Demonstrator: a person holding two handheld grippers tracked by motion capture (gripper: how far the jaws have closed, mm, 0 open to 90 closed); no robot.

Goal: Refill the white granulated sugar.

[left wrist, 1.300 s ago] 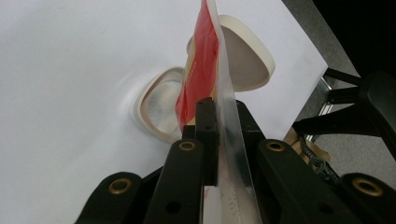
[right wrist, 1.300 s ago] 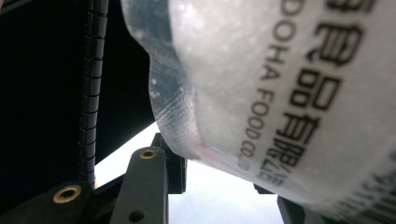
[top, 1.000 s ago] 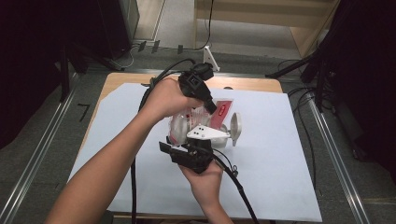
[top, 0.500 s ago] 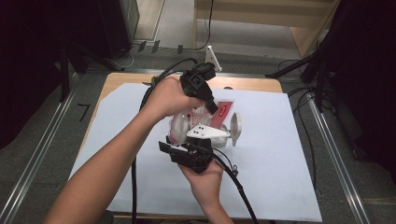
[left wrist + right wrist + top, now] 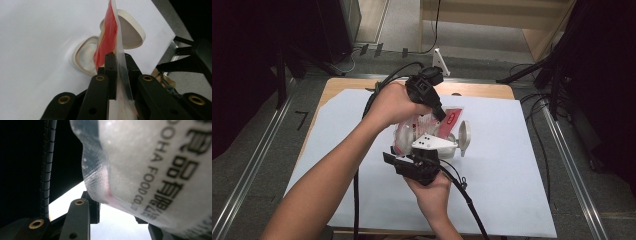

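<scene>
A clear plastic bag (image 5: 409,135) of white grains, with a red label at its top, hangs over the table between both grippers. My left gripper (image 5: 439,112) comes in from above and is shut on the bag's flat top edge (image 5: 107,37). My right gripper (image 5: 412,160) holds the bag's full lower part from the near side, and the bag (image 5: 155,165) sits between its jaws (image 5: 117,220) with printed lettering close to the camera. Just right of the bag lies a white shallow container (image 5: 464,137). In the left gripper view its dish (image 5: 83,56) and raised lid (image 5: 132,32) stand behind the bag.
A white sheet (image 5: 512,175) covers the wooden table (image 5: 482,90). Black cables trail from both grippers toward the near edge and the far left. Metal rails run along the floor on both sides, with dark curtains beyond.
</scene>
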